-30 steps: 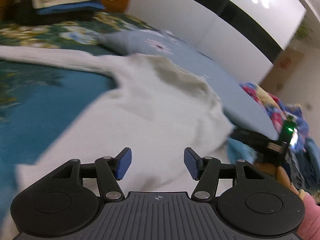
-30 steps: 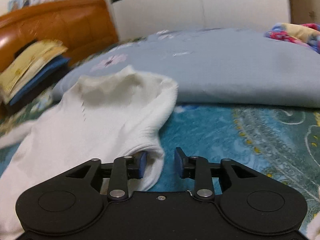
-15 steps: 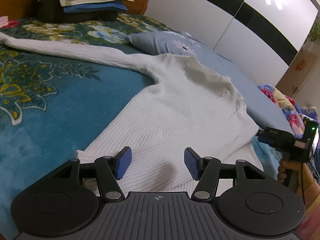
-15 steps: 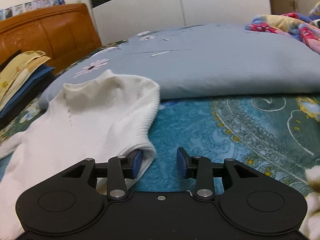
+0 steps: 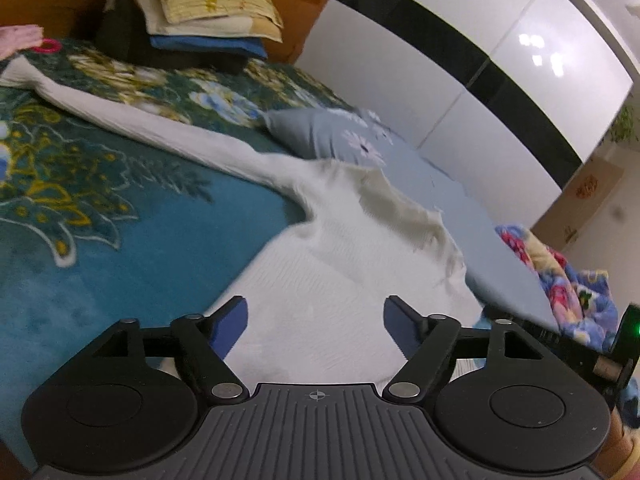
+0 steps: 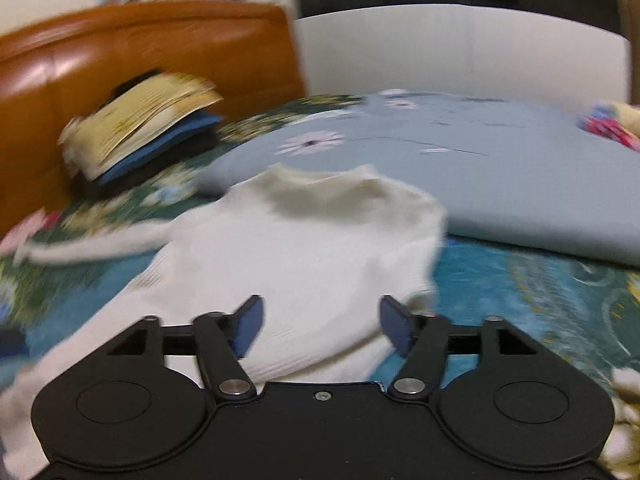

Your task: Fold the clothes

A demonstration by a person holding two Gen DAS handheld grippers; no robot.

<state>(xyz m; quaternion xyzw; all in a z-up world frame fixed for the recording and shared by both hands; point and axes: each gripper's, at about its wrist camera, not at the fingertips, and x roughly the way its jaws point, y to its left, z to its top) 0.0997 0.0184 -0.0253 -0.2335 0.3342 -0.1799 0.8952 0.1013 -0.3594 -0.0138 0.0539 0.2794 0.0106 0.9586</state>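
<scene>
The white ribbed sweater (image 5: 328, 264) lay spread flat on the bed, on the teal patterned bedspread (image 5: 80, 264), with its collar (image 6: 320, 188) toward the grey-blue floral quilt (image 6: 500, 184) and one sleeve (image 5: 132, 124) stretched out straight across the bedspread toward the headboard side. In the right wrist view the side of the sweater nearest the quilt appeared turned in on itself, forming a rounded double edge; motion blur prevented a firmer reading. Your left gripper (image 5: 316, 320) was positioned over the lower body of the sweater with its jaws spread wide and nothing between the blue pads (image 5: 230, 326). Your right gripper (image 6: 322, 322) was likewise over the sweater near that rounded edge, jaws wide apart and empty; whether the pads touched the knit could not be told. The right gripper's black body with a green light (image 5: 632, 326) was visible at the right edge of the left wrist view. Beyond the sweater, a stack of folded items (image 5: 200, 20), yellow on top over blue and black, rested against the orange-brown headboard (image 6: 140, 52). A multicoloured floral blanket (image 5: 560, 280) lay bunched at the far end of the quilt, and a white wardrobe with a black band (image 5: 460, 80) stood behind the bed.
</scene>
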